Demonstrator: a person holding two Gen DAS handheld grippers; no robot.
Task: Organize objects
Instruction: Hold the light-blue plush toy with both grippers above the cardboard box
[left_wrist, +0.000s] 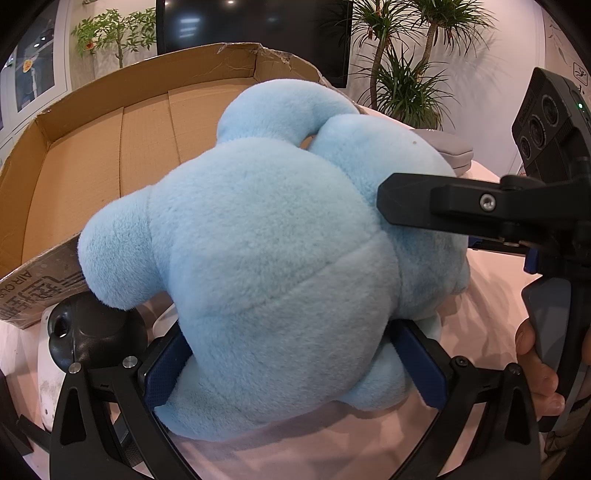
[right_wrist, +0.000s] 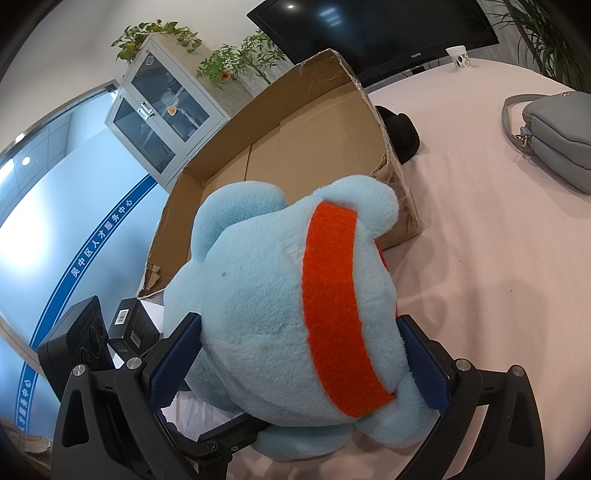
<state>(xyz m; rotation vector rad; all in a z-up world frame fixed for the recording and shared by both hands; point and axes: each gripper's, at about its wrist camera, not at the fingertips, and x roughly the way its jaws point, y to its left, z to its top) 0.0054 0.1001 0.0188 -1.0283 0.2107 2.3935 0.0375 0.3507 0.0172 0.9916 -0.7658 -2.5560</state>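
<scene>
Plush toy: light blue plush toy (left_wrist: 273, 236) with an orange band (right_wrist: 332, 306) across it, sitting just in front of the open cardboard box (left_wrist: 92, 155), over the pink tablecloth (right_wrist: 498, 277).
Left gripper: left gripper (left_wrist: 295, 365) is clamped on the toy's lower part; both blue pads (left_wrist: 162, 373) press into the fur from either side.
Right gripper: right gripper (right_wrist: 299, 365) also grips the toy, pads (right_wrist: 173, 362) sunk into the body on both sides of the orange band; in the left wrist view one of its fingers (left_wrist: 402, 199) touches the toy's right flank.
Box: cardboard, empty floor visible, torn far rim.
Nearby: grey handbag (right_wrist: 554, 136) well apart on the cloth; black hat (right_wrist: 400, 134) beside the box; paper cup (right_wrist: 458, 57) at the far table edge.
</scene>
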